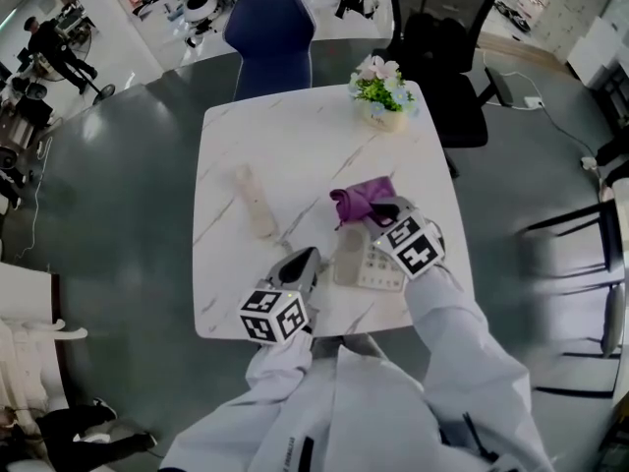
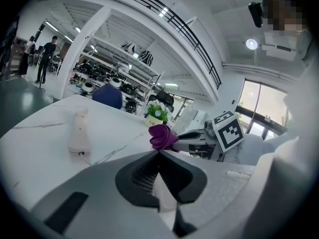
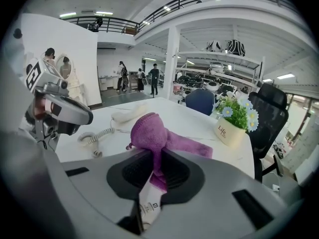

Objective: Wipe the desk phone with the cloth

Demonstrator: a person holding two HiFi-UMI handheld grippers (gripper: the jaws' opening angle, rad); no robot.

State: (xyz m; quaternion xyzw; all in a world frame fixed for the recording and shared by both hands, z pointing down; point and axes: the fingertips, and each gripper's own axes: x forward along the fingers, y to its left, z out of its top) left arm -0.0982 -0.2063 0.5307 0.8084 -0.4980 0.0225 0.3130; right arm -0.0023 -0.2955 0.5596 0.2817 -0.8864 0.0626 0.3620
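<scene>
Because the right gripper (image 1: pixel 378 210) hangs over it, the phone (image 1: pixel 376 267) shows only partly from the head view: a pale keypad, with its far right corner covered by the marker cube. Neither gripper view shows the phone plainly. The right gripper view has it hidden under the gripper's own body, and in the left gripper view it is lost in dark shapes.

The cloth (image 1: pixel 362 200), purple and bunched, sits just beyond the phone's far edge, pinched in the right jaws. The right gripper view makes that grip clear: the jaws press on a fold of it and the rest spills forward onto the table (image 1: pixel 236 293). Whether the cloth touches the phone cannot be told.

The left gripper (image 1: pixel 306 257) lies just left of the phone. Its own view shows the jaws pressed together with nothing between them.

The handset (image 1: pixel 257 203) lies off the phone, farther left. Only the right gripper view shows its coiled cord (image 3: pixel 93 138).

Well beyond the phone, near the table's far edge, a pot (image 1: pixel 385 118) holds flowers (image 1: pixel 378 79). Lettering on the pot is readable only in the right gripper view.
</scene>
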